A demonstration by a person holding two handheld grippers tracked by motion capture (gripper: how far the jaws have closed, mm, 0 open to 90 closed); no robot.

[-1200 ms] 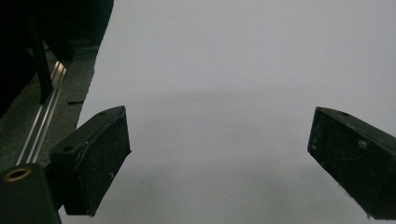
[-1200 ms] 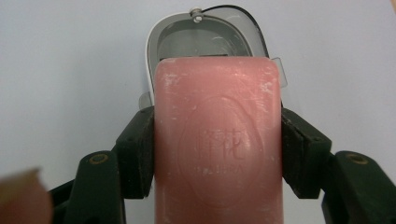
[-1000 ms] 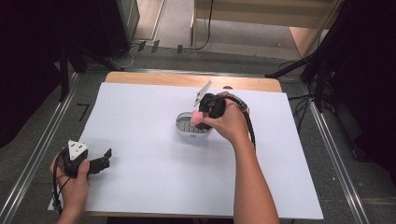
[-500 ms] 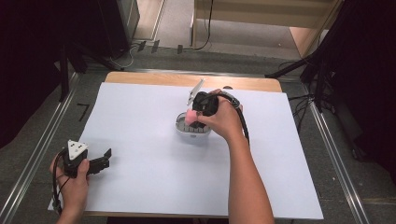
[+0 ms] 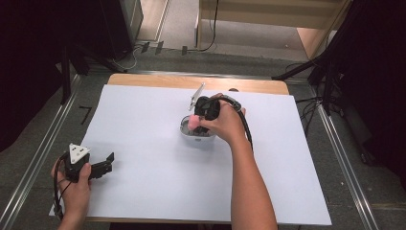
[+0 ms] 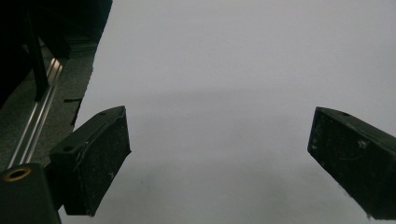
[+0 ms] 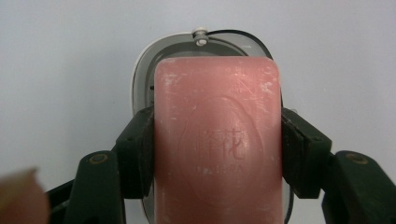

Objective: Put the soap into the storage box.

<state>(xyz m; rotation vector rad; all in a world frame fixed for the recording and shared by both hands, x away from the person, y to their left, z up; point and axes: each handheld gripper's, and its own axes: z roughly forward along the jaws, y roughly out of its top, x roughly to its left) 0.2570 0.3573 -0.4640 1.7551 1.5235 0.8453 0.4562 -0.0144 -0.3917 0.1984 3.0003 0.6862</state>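
Note:
A pink bar of soap (image 7: 218,140) with stamped characters is clamped between the black jaws of my right gripper (image 7: 218,151), which is shut on it. Directly beneath it lies a grey oval soap dish (image 7: 144,79) with a white rim. In the high view the right gripper (image 5: 198,120) holds the soap (image 5: 195,122) just over the dish (image 5: 189,133) near the table's middle. My left gripper (image 5: 109,163) rests at the near left of the white table top (image 5: 143,120), jaws open and empty. In the left gripper view its jaws stand wide apart over bare white surface (image 6: 224,70).
A wooden strip (image 5: 158,80) runs along the table's far edge. Metal rails (image 5: 43,153) flank the table on both sides. A cable (image 5: 246,127) trails from the right gripper along the forearm. Dark stands and wires sit on the floor beyond.
The right hand has shifted a little leftward and down with the soap, bringing it over the dish. The left hand has stayed put.

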